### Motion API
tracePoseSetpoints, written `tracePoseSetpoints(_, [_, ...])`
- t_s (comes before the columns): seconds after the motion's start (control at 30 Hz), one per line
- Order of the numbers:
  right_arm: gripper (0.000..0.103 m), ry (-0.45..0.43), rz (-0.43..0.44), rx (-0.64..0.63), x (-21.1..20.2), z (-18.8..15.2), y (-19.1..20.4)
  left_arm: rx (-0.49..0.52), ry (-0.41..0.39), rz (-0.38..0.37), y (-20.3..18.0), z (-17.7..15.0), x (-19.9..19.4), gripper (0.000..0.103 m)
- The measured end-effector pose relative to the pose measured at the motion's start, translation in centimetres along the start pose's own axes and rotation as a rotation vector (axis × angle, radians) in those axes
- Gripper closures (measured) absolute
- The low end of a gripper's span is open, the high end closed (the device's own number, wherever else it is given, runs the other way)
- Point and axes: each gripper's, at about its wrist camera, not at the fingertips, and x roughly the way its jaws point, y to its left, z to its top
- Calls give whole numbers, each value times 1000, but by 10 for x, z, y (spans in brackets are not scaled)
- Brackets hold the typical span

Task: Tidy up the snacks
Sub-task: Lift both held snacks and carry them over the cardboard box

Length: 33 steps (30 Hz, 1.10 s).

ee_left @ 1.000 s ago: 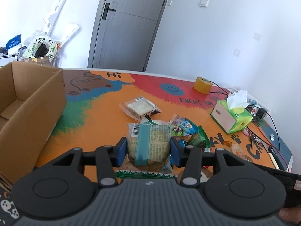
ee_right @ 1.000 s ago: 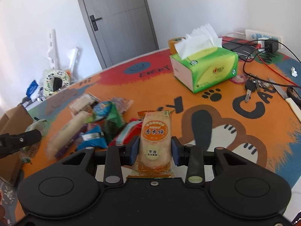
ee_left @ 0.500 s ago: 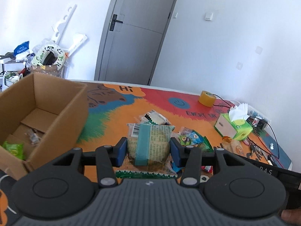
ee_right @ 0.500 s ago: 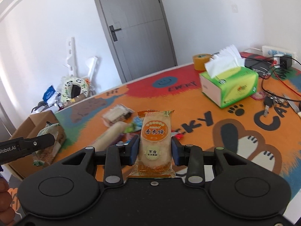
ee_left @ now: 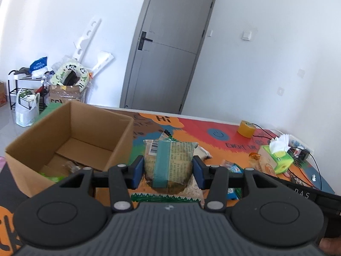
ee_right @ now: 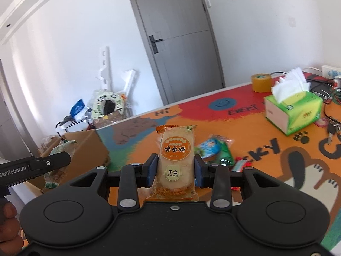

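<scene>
My left gripper (ee_left: 168, 169) is shut on a clear pastry packet with a teal band (ee_left: 170, 162), held above the table just right of the open cardboard box (ee_left: 70, 128). A green packet (ee_left: 51, 178) and a small wrapped snack lie inside the box. My right gripper (ee_right: 175, 169) is shut on an orange rice-cracker packet (ee_right: 177, 155), raised over the colourful table mat (ee_right: 266, 155). In the right wrist view the left gripper's finger (ee_right: 53, 160) and its packet hang beside the cardboard box (ee_right: 85, 149). Loose snack packets (ee_right: 215, 147) lie on the mat behind the cracker.
A green tissue box (ee_right: 294, 111) and a roll of yellow tape (ee_right: 261, 82) stand at the right, with cables and keys (ee_right: 330, 128) beyond. A grey door (ee_left: 168, 49) and floor clutter (ee_left: 68, 79) sit behind the table.
Both grippers have risen and swung left toward the cardboard box, each keeping its packet. The box's inside now shows in the left wrist view.
</scene>
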Motion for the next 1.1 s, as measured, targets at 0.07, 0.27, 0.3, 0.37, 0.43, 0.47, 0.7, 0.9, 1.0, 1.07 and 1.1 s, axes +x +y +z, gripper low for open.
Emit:
tracePoseSetpoints(0.07, [66,-3,13,-10,1,2,7,-6,-9,8,5,3,-3,56])
tracePoseSetpoints(0.27, [66,-5,53,-36,8,5,29,-25,-30,35,21,8,-11,56])
tracePoseSetpoints(0.3, [66,-6,59,-39,8,6,33,-27,-34,40,23,9,-12,56])
tracePoseSetpoints(0.37, [66,-5,72,-45,11,7,40,-30,-41,49,29,12,-14,56])
tracePoseSetpoints(0.43, [66,-4,88,-50,14,8,47,-34,-51,60,34,15,-16,56])
tracePoseSetpoints(0.47, [66,-4,93,-53,15,9,50,-37,-54,65,37,17,-17,56])
tracePoseSetpoints(0.7, [66,0,136,-85,24,14,74,-52,-77,98,55,27,-23,56])
tracePoseSetpoints(0.9, [66,7,173,-105,33,15,94,-71,-81,135,73,32,-22,56])
tracePoseSetpoints(1.0, [66,16,200,-114,38,14,104,-80,-86,152,81,35,-22,56])
tracePoseSetpoints(1.07, [66,21,215,-119,41,15,110,-83,-85,162,86,37,-21,56])
tracePoseSetpoints(1.1, [66,23,222,-122,43,15,114,-84,-83,167,89,37,-19,56])
